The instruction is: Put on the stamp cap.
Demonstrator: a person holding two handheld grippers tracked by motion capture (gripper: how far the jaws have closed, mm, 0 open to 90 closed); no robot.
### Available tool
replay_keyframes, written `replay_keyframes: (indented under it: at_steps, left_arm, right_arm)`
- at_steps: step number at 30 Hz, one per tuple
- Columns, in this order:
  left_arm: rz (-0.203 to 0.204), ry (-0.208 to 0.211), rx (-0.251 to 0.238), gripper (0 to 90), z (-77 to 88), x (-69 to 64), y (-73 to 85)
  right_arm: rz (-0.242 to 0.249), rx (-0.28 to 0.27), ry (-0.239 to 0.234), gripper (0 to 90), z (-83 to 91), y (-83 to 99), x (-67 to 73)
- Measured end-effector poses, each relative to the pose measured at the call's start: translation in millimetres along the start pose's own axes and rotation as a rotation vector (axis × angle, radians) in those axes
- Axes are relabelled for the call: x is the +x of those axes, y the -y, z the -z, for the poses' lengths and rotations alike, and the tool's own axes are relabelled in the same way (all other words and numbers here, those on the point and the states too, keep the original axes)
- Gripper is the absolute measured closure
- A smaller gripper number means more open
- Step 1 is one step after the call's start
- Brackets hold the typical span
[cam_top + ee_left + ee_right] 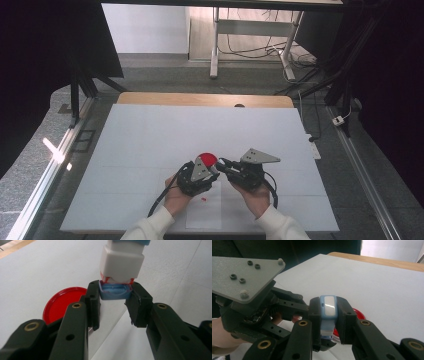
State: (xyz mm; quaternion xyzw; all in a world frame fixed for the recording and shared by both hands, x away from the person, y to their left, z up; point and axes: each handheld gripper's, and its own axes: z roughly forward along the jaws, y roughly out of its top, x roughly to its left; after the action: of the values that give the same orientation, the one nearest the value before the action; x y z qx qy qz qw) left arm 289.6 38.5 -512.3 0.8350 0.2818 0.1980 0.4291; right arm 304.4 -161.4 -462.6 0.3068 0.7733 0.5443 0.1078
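White table (150, 130), wood edge at far side. Red lid (61, 305) lies flat on it, just left of & beyond L gripper (115, 296) fingers; in R gripper view it peeks out behind the right finger. L gripper clamps the blue end (115, 291) of a small white & blue block (122, 262), prob. a stamp or similar, hard to tell. R gripper (329, 315) clamps the same block's other end, fingers narrow. Tiny red bit (204, 199) on the table between the wrists.
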Motion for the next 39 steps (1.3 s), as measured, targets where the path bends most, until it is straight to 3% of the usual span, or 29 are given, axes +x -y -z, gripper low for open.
replay_keyframes:
  at_steps: [39]
  left_arm:
    - [-0.036,-0.035,-0.020,65.3,3.4,-4.1,-0.9]
  right_arm:
    - [-0.031,0.016,0.004,75.8,-2.9,1.9,0.1]
